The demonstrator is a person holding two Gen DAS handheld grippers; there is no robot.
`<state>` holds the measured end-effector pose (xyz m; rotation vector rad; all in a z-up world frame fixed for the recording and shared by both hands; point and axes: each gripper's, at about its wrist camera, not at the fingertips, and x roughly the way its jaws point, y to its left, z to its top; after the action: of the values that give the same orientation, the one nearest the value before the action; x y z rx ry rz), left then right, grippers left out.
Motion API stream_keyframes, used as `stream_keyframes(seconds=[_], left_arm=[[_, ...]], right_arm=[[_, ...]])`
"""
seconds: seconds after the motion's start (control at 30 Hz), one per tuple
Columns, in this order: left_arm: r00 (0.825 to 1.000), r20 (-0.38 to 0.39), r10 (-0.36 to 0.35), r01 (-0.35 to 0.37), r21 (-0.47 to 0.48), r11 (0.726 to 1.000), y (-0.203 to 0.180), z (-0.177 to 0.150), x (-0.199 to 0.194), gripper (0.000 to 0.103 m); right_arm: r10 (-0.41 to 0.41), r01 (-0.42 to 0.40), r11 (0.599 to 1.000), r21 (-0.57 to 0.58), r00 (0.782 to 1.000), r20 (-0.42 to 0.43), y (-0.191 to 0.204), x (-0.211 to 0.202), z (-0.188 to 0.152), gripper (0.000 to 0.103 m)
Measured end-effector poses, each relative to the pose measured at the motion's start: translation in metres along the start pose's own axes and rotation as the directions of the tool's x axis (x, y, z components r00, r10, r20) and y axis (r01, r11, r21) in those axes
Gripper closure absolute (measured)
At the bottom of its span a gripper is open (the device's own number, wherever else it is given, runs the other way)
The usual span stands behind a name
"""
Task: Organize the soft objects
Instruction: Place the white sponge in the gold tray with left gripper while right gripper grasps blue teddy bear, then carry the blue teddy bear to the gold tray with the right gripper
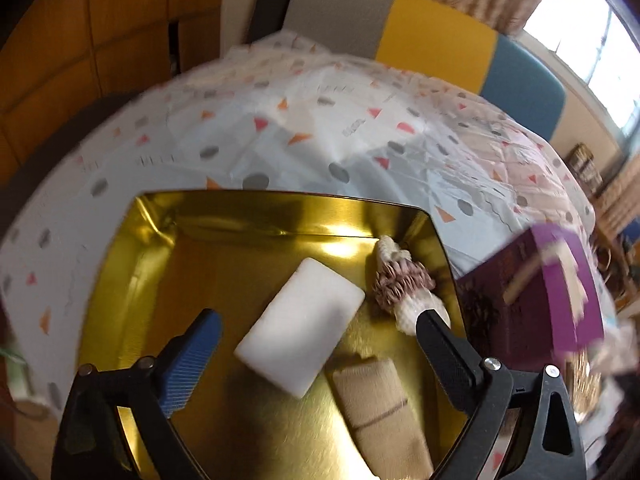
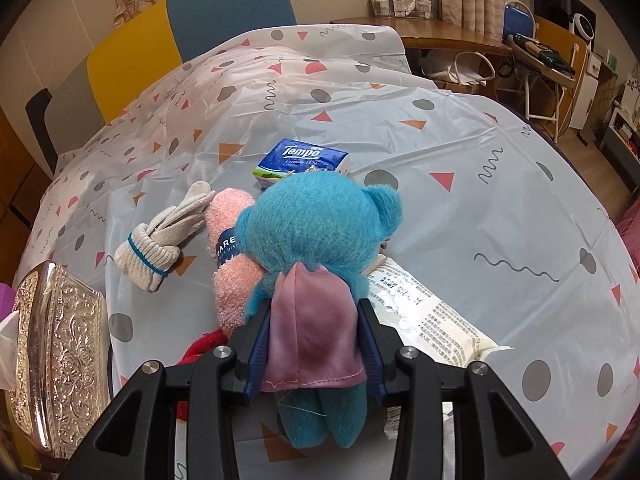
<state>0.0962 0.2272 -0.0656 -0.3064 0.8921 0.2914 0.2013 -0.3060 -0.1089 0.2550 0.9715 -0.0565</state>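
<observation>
The tin (image 1: 120,280) has bare floor on its left half; a sponge (image 1: 301,326), knit roll (image 1: 404,284) and beige roll (image 1: 382,412) fill the right. A purple box (image 1: 536,300) stands just beside its right wall. Beyond the plush (image 2: 316,240), a tissue pack (image 2: 304,162), sock (image 2: 160,240) and pink towel (image 2: 232,256) crowd the cloth (image 2: 500,200); the right is open.

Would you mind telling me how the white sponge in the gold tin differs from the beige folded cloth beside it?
The white sponge is a plain, smooth block, while the beige cloth is folded fabric with a thin dark stripe. The sponge lies near the middle of the gold tin; the cloth lies nearer the camera. Both rest flat on the tin floor, under the open left hand-held gripper.
</observation>
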Motion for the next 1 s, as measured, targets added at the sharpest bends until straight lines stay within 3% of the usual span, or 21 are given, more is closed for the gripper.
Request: stream_keyframes(seconds=[0.13, 0.4, 0.57, 0.77, 0.87, 1.0], left_arm=[[0.998, 0.064, -0.014, 0.009, 0.07, 0.997, -0.009, -0.026, -0.024, 0.004], [0.996, 0.059, -0.061, 0.053, 0.126, 0.991, -0.025, -0.055, -0.044, 0.004], [0.993, 0.087, -0.074, 0.058, 0.169, 0.984, -0.04, -0.063, -0.059, 0.003], [0.99, 0.102, -0.093, 0.071, 0.208, 0.976, -0.05, -0.07, -0.07, 0.003], [0.991, 0.104, -0.089, 0.065, 0.215, 0.974, -0.052, -0.072, -0.072, 0.003], [0.99, 0.119, -0.076, 0.047, 0.227, 0.973, -0.053, -0.074, -0.078, 0.003]], right_arm=[[0.007, -0.007, 1.0, 0.015, 1.0, 0.004, -0.001, -0.001, 0.001, 0.059], [0.013, -0.013, 1.0, 0.025, 1.0, 0.009, -0.001, 0.001, 0.005, 0.057], [-0.036, 0.037, 0.999, -0.027, 0.999, 0.031, 0.009, 0.003, 0.007, 0.055], [-0.037, 0.04, 0.997, -0.064, 0.998, 0.06, 0.017, -0.001, 0.007, 0.076], [0.017, -0.013, 0.999, -0.041, 0.993, 0.115, 0.014, -0.018, 0.008, 0.078], [0.029, -0.024, 0.999, -0.044, 0.992, 0.12, 0.016, -0.023, 0.007, 0.078]])
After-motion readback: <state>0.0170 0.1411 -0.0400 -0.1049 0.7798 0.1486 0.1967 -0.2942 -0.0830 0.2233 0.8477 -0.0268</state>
